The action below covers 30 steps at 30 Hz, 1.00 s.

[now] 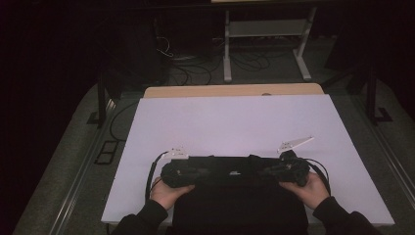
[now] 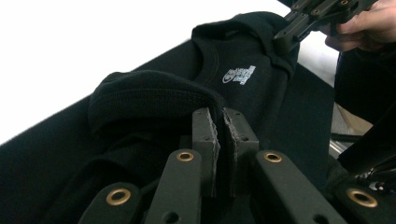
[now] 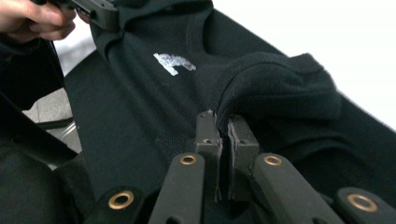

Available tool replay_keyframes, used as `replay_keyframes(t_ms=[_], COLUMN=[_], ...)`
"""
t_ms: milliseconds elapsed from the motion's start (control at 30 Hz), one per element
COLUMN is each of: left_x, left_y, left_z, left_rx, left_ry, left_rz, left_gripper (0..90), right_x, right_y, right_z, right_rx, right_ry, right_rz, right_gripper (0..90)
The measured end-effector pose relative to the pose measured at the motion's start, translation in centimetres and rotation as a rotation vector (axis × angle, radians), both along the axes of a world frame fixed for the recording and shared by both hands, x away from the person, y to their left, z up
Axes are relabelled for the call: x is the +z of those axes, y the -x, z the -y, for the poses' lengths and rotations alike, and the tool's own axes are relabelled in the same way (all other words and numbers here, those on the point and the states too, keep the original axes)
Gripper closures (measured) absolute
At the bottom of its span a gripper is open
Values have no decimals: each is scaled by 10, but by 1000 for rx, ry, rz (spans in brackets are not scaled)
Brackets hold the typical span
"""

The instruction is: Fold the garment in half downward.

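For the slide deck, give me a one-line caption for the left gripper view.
Left tool shut on a fold of the black shirt, white neck label up, on the white table.

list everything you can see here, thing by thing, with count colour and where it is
black garment: one, black with a small white logo near the collar, at the near edge of the table, hanging over it toward the person
table: one, white top with a tan strip at the far edge, centre of the high view
frame: one, white, on the floor beyond the table
cables: several, dark, on the floor behind the table
left tool: one, black, jaws shut on the garment at its left shoulder
right tool: one, black, jaws shut on the garment at its right shoulder
hands: two, one behind each tool, dark sleeves
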<state>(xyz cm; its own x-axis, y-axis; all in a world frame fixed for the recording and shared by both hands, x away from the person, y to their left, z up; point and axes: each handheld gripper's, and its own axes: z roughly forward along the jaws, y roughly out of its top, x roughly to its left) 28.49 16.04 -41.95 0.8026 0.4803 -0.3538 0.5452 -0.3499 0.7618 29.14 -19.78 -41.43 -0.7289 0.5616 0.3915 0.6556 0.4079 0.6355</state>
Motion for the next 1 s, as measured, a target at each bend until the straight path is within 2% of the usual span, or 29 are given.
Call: replay_keyframes(t_ms=[100, 133, 367, 800, 1000], left_x=[-1, -4, -10, -12, -13], left_y=[2, 4, 12, 25, 29], left_z=[0, 0, 0, 1, 2], left_rx=[1, 4, 15, -10, -26], left_ry=[-9, -17, -50, -78, -106], left_rz=[-6, -23, -73, -113, -105], left_gripper=[824, 824, 822, 802, 790], right_x=[-3, -5, -11, -14, -15], right_y=[3, 6, 15, 28, 32], right_z=[-1, -3, -4, -4, -3], right_rx=[12, 16, 30, 38, 24], right_ry=[11, 21, 41, 59, 66], right_rz=[-9, -22, -60, -83, -94], right_gripper=[839, 839, 838, 834, 827])
